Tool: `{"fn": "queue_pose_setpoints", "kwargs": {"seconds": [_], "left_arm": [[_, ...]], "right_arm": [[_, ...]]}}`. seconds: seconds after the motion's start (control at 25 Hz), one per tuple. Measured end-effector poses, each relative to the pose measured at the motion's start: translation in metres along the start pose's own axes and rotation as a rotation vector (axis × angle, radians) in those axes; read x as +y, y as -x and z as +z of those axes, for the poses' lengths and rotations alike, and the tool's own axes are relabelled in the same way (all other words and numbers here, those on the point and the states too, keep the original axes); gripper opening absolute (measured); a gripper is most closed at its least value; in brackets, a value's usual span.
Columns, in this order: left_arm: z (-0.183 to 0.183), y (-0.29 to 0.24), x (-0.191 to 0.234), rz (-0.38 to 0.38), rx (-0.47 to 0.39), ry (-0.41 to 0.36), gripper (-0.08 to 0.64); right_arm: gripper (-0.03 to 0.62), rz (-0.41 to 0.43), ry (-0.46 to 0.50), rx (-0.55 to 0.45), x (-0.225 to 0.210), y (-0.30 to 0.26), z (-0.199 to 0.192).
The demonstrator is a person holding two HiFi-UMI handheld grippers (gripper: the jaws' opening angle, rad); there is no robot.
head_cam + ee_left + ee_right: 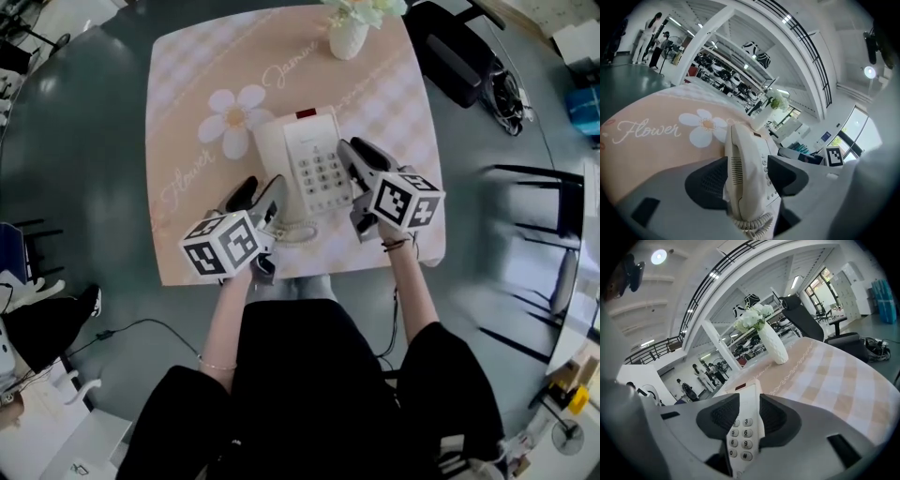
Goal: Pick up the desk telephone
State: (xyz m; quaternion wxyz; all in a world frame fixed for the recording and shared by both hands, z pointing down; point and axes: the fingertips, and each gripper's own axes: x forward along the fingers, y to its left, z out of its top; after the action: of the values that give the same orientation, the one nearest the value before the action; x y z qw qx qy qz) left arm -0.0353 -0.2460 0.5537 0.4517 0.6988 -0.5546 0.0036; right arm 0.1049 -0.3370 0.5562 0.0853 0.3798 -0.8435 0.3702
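Observation:
A white desk telephone (319,164) lies on the peach tablecloth (187,122), handset on its left side and keypad on the right. My left gripper (260,195) stands open at the phone's near left corner. In the left gripper view the handset (738,154) sits between the dark pads of that gripper (747,173), with a gap on the right side. My right gripper (359,150) straddles the phone's right edge. In the right gripper view the keypad edge (743,432) runs between the pads of the right gripper (745,416), which are open close round it.
A white vase (347,37) with flowers stands at the table's far edge, behind the phone. The coiled cord (295,232) hangs at the phone's near end. A black chair (459,56) stands at the far right and dark chair frames (534,253) on the right.

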Motion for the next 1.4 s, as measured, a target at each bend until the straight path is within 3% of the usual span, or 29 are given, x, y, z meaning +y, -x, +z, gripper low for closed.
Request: {"fn": "queue_pose_setpoints", "kwargs": {"seconds": [0.24,0.48,0.92,1.2,1.4], "left_arm": [[-0.004,-0.016,0.005,-0.028,0.035,0.048,0.308],[-0.009,-0.027,0.005,-0.050,0.072,0.105,0.314],[-0.014,-0.042,0.008,-0.103,0.123,0.175,0.314],[-0.014,-0.044,0.008,-0.123,0.144,0.173,0.316],[-0.013,-0.042,0.006,-0.097,0.143,0.180,0.316]], "right_arm": [[0.176,0.023,-0.066,0.051,-0.004,-0.021,-0.002],[0.225,0.028,-0.146,0.105,-0.009,-0.031,-0.010],[0.224,0.068,-0.232,0.204,-0.016,-0.041,-0.024],[0.196,0.127,-0.266,0.234,-0.012,-0.045,-0.026],[0.196,0.125,-0.267,0.229,-0.012,-0.042,-0.026]]}}
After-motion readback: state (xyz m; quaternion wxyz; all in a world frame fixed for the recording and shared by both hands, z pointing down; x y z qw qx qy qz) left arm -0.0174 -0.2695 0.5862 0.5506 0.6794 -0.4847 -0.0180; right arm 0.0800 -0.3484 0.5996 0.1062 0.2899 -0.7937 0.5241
